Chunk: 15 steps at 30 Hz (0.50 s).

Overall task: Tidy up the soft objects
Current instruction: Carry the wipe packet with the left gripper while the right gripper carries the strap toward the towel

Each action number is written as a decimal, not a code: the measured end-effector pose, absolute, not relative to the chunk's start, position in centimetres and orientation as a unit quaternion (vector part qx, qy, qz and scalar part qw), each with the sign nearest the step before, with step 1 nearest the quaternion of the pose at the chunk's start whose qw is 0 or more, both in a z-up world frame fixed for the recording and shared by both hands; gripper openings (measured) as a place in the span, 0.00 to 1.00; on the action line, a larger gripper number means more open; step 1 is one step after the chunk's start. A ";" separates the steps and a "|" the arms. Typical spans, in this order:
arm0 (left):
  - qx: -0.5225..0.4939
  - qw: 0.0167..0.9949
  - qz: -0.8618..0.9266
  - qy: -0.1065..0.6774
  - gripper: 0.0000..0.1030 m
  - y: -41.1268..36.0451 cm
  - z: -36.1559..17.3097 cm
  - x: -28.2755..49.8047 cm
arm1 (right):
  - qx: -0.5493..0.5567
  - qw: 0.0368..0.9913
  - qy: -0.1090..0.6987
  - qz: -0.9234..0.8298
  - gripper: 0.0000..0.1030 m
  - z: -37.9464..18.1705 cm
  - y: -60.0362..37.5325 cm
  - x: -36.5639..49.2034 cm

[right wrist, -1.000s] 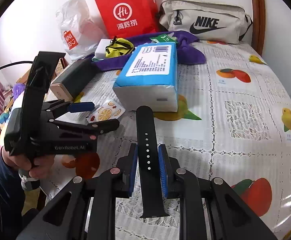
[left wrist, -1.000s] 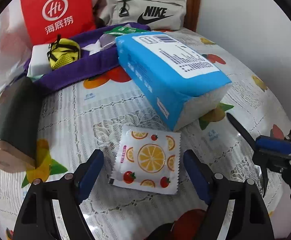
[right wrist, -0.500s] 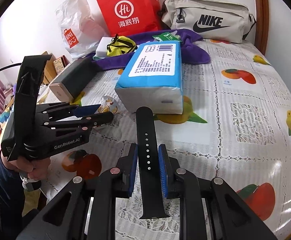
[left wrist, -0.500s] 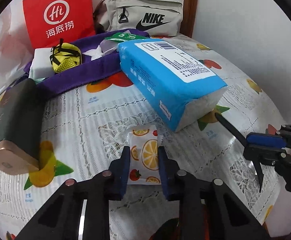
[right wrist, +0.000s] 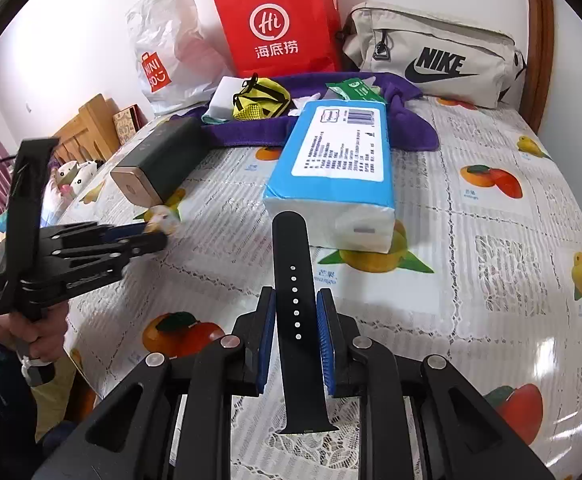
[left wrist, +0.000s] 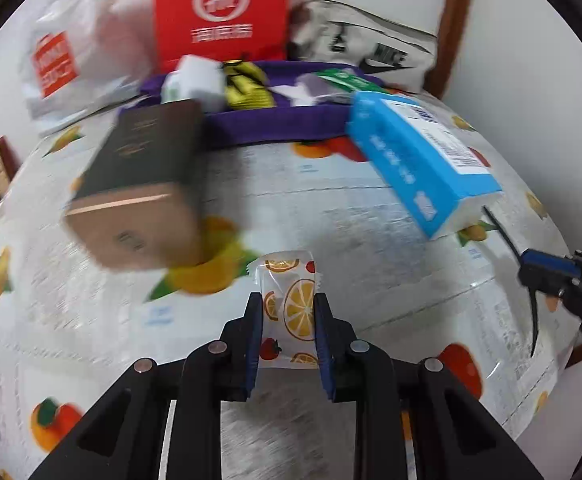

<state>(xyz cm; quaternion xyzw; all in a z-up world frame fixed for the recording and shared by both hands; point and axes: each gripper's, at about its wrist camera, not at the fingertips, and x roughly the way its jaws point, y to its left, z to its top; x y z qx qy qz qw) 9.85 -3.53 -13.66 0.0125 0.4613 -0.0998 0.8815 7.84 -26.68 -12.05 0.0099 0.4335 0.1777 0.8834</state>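
Left wrist view: the left gripper [left wrist: 287, 320] pinches a small fruit-printed sachet [left wrist: 291, 300] between its blue pads, bowing it into a curl, with the table [left wrist: 331, 216] and its fruit-patterned cover blurred beneath it. Right wrist view: the right gripper [right wrist: 296, 330] is pressed onto a black watch strap [right wrist: 294, 300], which stands up between its jaws. A blue tissue pack [right wrist: 339, 172] and a dark box [right wrist: 159, 168] lie on the table, with a purple cloth [right wrist: 407, 120] bearing small items behind them. The step in hand appears to be carrying both picked items; the next move likely calls for setting them with the others on the purple cloth, clearing the box and tissue pack.
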 end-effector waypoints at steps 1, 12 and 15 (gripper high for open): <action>0.009 0.882 -0.092 0.462 0.22 -2.8 -13.6 9.6 | 0.010 0.884 0.431 0.179 0.20 -11.9 -26.6 7.8; -0.033 0.892 -0.038 0.448 0.22 3.6 -12.2 8.8 | 0.008 0.893 0.408 0.190 0.20 -9.2 -25.2 8.8; -0.039 0.898 -0.037 0.438 0.22 4.0 -11.0 9.1 | 0.010 0.896 0.404 0.186 0.20 -8.7 -25.1 9.7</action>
